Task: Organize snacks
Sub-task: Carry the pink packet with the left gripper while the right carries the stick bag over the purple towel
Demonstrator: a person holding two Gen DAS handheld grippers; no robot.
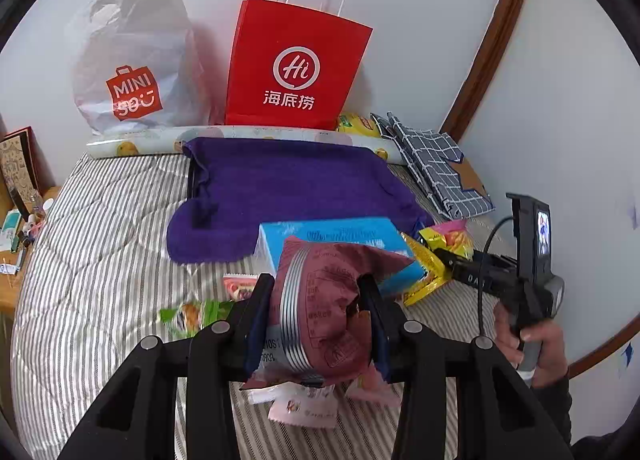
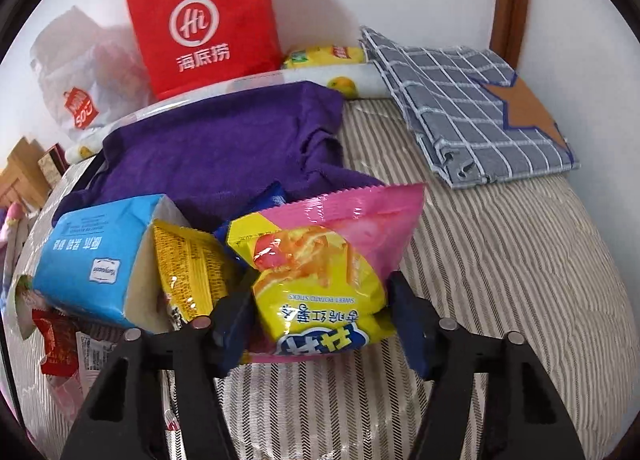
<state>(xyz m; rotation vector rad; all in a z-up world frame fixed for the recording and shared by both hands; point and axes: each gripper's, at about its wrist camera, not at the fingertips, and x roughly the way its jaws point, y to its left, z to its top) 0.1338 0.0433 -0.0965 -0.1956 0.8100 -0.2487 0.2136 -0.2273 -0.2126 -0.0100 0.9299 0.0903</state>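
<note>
The left hand-held gripper (image 1: pixel 316 302) is closed around a maroon snack bag (image 1: pixel 320 300), its two fingers pressing the bag's sides so the packet bulges up between them, with its bottom edge hanging toward the camera. Just beyond this gripper lies a blue tissue pack (image 1: pixel 332 238) on the striped bed (image 1: pixel 100 244), and past that a purple towel (image 1: pixel 288 188) spreads toward the wall. To the gripper's left, low on the bedding, sit a green snack packet (image 1: pixel 190 314) and a small pink packet (image 1: pixel 238 286); beneath it another pink wrapper (image 1: pixel 304 406) shows. Off to its right the right hand-held gripper (image 1: pixel 446 256) reaches in, held by the person's hand (image 1: pixel 532 344). In the right wrist view, the right hand-held gripper (image 2: pixel 320 314) is clamped on a pink and yellow bag of sweet potato sticks (image 2: pixel 320 260), which fills the space between its fingers. Immediately left of it leans a yellow snack packet (image 2: pixel 188 264) against the tissue pack (image 2: pixel 92 260), and a red packet (image 2: pixel 56 344) lies farther left. Far ahead stand a red paper bag (image 2: pixel 204 20) and a white plastic bag (image 2: pixel 80 72); a checked cloth (image 2: pixel 472 108) lies ahead to the right.
</note>
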